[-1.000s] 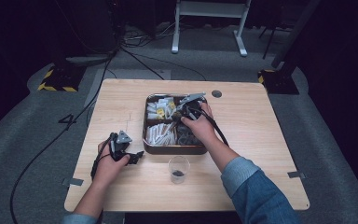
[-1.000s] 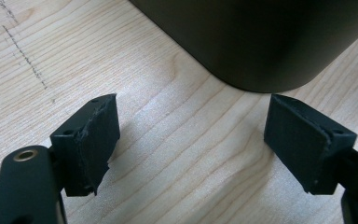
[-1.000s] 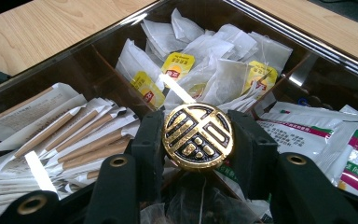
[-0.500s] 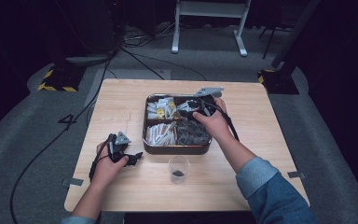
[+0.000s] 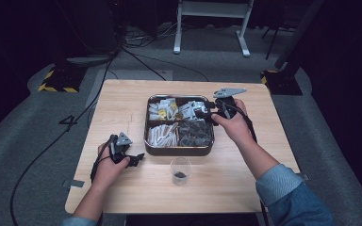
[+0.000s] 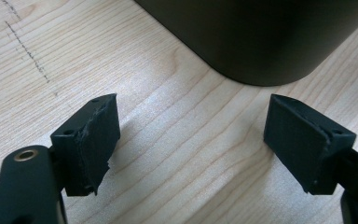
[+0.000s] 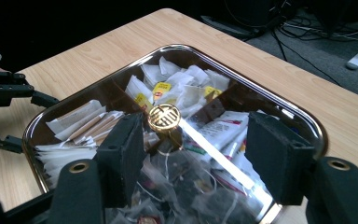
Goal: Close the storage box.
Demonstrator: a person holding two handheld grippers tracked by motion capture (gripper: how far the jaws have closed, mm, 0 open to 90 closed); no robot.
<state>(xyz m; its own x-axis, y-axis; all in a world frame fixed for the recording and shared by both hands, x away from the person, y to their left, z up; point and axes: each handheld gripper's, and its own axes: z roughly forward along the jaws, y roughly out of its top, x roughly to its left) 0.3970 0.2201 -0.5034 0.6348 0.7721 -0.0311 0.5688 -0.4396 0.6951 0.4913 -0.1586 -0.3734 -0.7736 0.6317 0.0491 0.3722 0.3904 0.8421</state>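
1. I am holding the right gripper (image 5: 204, 108) above the far right corner of the compartment box (image 5: 179, 151). Its jaws are standing apart and have just been opening. Nothing is lying between the pads; they are pressing on nothing.

2. I am taking the gold knob (image 7: 164, 117) as the reference for the coming move. It is sitting at the middle of the box, where the dividers cross, on what I am reading as a clear lid, judging by the glare streak. From the right gripper (image 7: 200, 158) the knob is lying ahead and lower, offset toward the left-hand jaw, not centred in the gap.

3. The right hand is the nearer one by far. I am resting the left gripper (image 5: 136, 159) on the table (image 5: 122, 103) just off the box's near left corner, jaws apart and empty.

4. The box is lying slightly wider than deep, with its long side running across the table.

5. View differences:
- The right gripper view is showing the knob, the glare and the sachets in each compartment.
- The high view is showing the cup (image 5: 180, 170), near the front wall of the box, with something dark in it.
- The left gripper view (image 6: 191, 144) is showing the dark box corner (image 6: 261, 42) just ahead of the open jaws, apart from them.
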